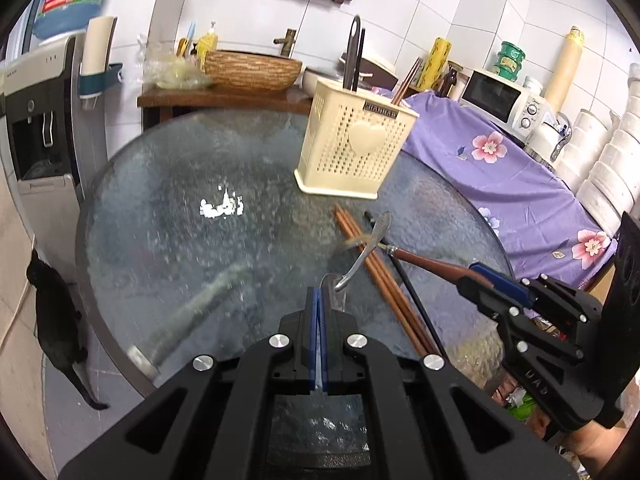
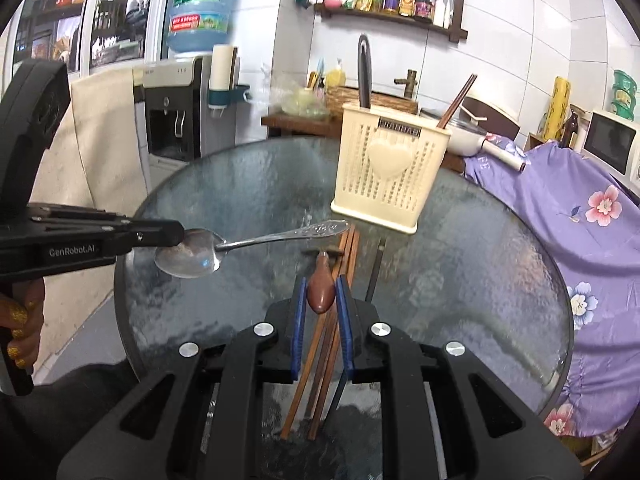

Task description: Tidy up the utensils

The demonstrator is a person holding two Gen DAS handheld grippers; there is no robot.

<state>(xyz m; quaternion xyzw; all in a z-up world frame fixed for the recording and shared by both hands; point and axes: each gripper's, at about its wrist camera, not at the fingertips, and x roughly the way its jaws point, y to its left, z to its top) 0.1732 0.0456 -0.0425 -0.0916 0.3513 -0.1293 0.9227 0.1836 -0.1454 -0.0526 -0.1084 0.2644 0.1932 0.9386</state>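
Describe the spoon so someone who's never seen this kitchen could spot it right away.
Start at the round glass table with the cream perforated utensil holder. In front of the holder, the left gripper holds a metal spoon by its bowl above the glass. Unlike the brown chopsticks lying below, it is shiny silver with an embossed handle.

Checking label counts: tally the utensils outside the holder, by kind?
Metal spoon, in left tongs: 1
Brown-handled utensil, in right tongs: 1
Black stick on the table: 1
Brown chopsticks on the table: 2 clear, overlap may hide more
Total: at least 5
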